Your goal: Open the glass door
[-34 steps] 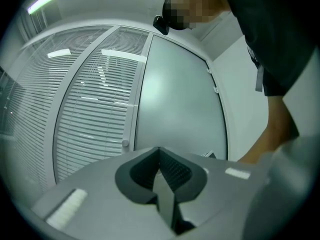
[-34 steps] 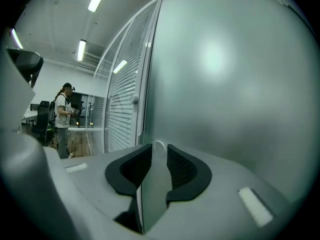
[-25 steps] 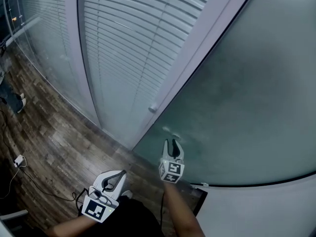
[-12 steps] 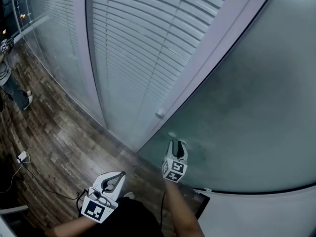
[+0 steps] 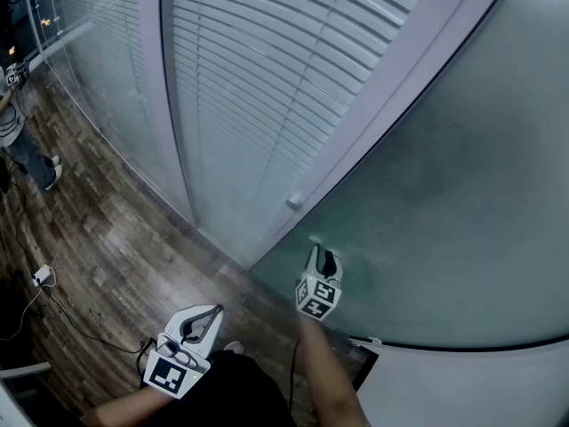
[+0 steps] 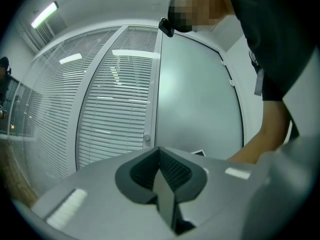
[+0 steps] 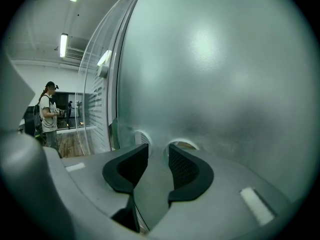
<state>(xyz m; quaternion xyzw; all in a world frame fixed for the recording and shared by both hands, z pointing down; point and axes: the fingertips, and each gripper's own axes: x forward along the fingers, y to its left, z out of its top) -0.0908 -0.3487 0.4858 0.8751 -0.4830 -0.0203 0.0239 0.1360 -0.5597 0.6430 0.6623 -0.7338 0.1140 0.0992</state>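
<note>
The frosted glass door (image 5: 427,194) fills the right of the head view; it also shows in the left gripper view (image 6: 197,99) and close up in the right gripper view (image 7: 210,74). A small pale fitting (image 5: 313,238) sits on the pane near the door's free edge. My right gripper (image 5: 322,258) points at the pane just below it, jaws apart. In its own view the right gripper (image 7: 157,151) has two round fittings (image 7: 182,145) just beyond its fingertips and nothing visibly pinched. My left gripper (image 5: 213,314) hangs low over the floor, shut and empty (image 6: 160,156).
White slatted blinds (image 5: 258,87) behind glass stand left of the door, with a small knob (image 5: 293,203) on the frame. The floor (image 5: 116,238) is dark wood, with a cable and white plug (image 5: 40,277). A person (image 5: 18,140) stands far left.
My right gripper has crept up and right along the pane, closer to the small fitting. The left gripper stays where it was. The head view has shifted slightly.
</note>
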